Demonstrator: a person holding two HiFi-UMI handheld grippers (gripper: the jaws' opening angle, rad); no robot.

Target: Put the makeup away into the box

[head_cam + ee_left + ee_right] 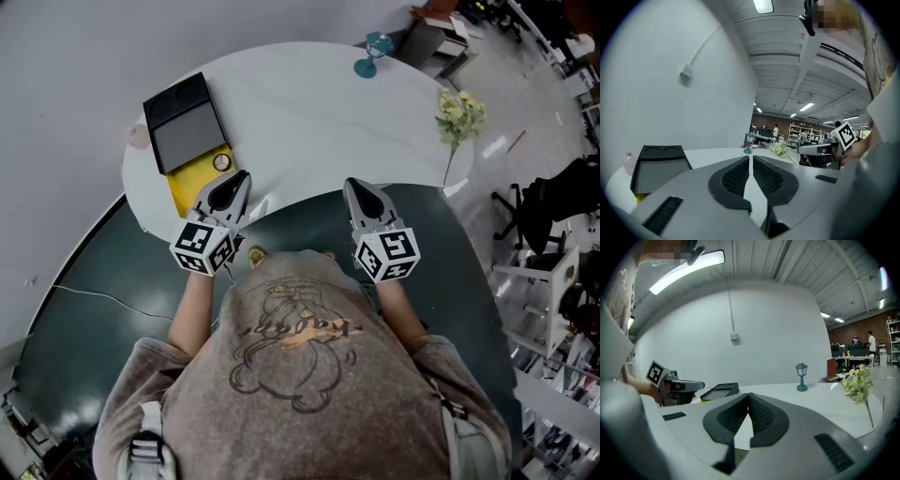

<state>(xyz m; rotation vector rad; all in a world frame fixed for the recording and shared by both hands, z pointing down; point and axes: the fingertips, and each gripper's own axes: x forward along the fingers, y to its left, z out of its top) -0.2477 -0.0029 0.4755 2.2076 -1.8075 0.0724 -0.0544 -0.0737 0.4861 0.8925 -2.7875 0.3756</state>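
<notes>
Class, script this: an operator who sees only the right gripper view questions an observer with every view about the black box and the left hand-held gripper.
Operator: What's by the box?
Observer: A small round thing sits on the yellow surface at its near side.
Operator: Is the left hand-held gripper holding anything?
Observer: No. Its jaws are shut, nothing between them.
</notes>
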